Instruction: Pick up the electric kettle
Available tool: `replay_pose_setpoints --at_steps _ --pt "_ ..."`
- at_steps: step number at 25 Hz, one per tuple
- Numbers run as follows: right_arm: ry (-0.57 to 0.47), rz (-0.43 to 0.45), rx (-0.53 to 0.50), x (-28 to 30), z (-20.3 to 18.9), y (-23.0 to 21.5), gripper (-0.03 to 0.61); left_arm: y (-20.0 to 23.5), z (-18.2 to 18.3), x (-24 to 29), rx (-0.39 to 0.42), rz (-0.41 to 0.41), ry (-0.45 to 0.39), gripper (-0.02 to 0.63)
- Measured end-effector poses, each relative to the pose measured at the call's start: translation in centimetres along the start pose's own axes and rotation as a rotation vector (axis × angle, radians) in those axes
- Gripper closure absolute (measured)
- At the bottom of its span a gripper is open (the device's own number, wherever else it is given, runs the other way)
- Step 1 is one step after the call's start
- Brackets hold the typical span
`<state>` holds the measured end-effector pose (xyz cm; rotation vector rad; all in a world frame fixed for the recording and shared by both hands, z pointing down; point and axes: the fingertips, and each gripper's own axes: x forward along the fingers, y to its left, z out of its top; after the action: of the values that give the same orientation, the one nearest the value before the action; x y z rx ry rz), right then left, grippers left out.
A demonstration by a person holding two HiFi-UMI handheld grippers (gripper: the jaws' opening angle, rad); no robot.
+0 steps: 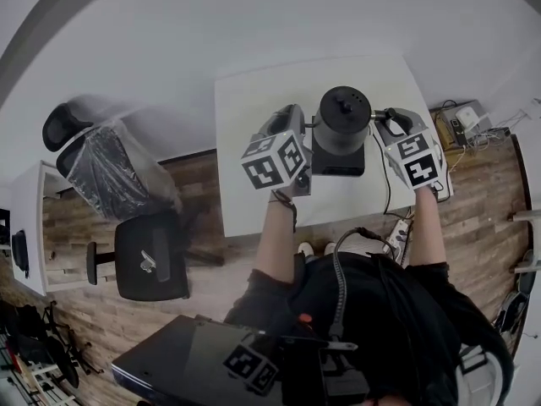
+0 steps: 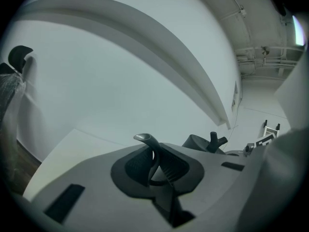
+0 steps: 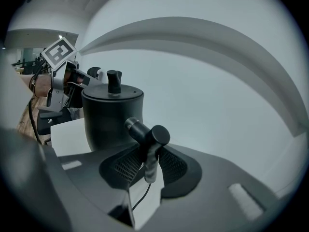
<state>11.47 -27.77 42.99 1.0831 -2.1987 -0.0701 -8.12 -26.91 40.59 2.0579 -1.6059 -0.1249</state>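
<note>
Black and round-bodied, the electric kettle [image 1: 341,118] is being seen near the middle of the white table [image 1: 254,100], apparently seated on a dark square base [image 1: 338,162], with a knob [image 3: 114,80] standing upright on its lid. Its thin curved spout [image 2: 145,138] is being pinched by the left gripper [image 2: 155,161], whose jaws are being pressed nearly together around the metal, with only a sliver of light showing between them. On the opposite side, the dark handle [image 3: 145,129] is being clamped by the right gripper [image 3: 147,161], whose ribbed pads are being closed on the handle's lower part. Both tools are being held by bare forearms, with the marker cube [image 1: 275,161] of the left one being turned up toward the head camera. A thin cable [image 1: 387,176] is being trailed over the table's near edge beside the right tool. Well to the left, a black office chair [image 1: 152,256] is being shown on the wooden floor [image 1: 203,176].
</note>
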Motion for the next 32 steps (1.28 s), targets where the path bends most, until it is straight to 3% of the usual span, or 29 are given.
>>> replay_pose_setpoints --at_steps 13,32 --pt "-0.039 -0.032 0.01 -2.4 1.3 -1.1 0.479 -2.6 2.1 -1.0 0.051 -0.046 -0.003 0.581" --pt "-0.15 -0.069 0.048 -7.3 4.3 -3.0 0.479 -8.1 7.2 -3.7 0.149 -0.106 -0.081 0.581"
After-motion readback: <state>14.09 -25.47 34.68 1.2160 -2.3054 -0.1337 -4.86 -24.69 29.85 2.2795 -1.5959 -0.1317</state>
